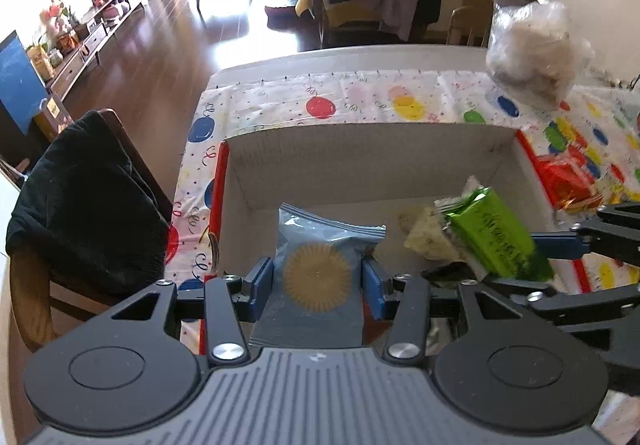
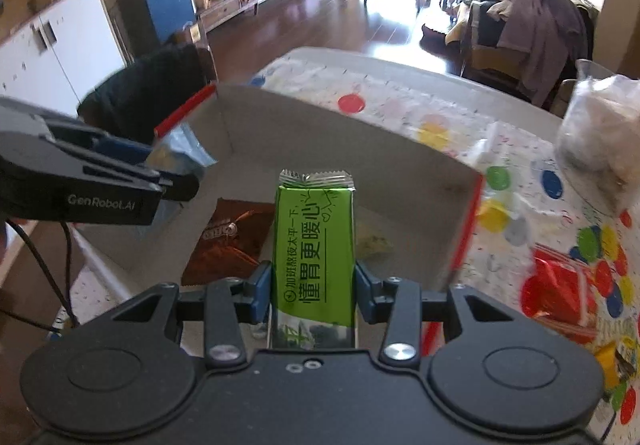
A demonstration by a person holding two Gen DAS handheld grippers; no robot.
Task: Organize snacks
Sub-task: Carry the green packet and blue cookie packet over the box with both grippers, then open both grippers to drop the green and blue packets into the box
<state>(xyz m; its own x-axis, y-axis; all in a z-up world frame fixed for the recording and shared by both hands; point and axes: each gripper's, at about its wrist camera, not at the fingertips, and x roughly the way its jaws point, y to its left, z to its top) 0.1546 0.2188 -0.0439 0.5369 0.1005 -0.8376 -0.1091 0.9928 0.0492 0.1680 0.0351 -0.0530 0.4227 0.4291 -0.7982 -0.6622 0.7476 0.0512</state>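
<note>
The blue snack packet (image 1: 318, 269), printed with a round golden disc, sits clamped between the two blue pads of the left gripper (image 1: 318, 279). The packet stands upright in the jaws, with its serrated top edge over the near part of the open cardboard box (image 1: 360, 153).

The green snack bar (image 2: 314, 249), a long wrapper with dark printed characters, is clamped between the blue pads of the right gripper (image 2: 314, 285). The jaws stand narrow, closed against the wrapper's two long sides. The bar points forward along the fingers, and its crimped silver end lies over the box interior. In the left wrist view the same bar appears tilted at the right side of the box.

The box is white inside with red outer edges. Its contents are as follows:
- a brown snack packet (image 2: 230, 239) lies flat on the box floor, left of the green bar;
- a pale yellowish snack (image 1: 430, 235) lies on the floor near the middle, partly behind the green bar.

The box stands on a table covered by a tablecloth (image 1: 360, 101) with coloured balloon spots. A red wrapped snack (image 2: 560, 293) lies on the cloth just right of the box. A clear plastic bag (image 1: 536, 49) with pale contents stands near the table's far right corner. A chair draped with a black garment (image 1: 80, 197) stands at the table's left side.
</note>
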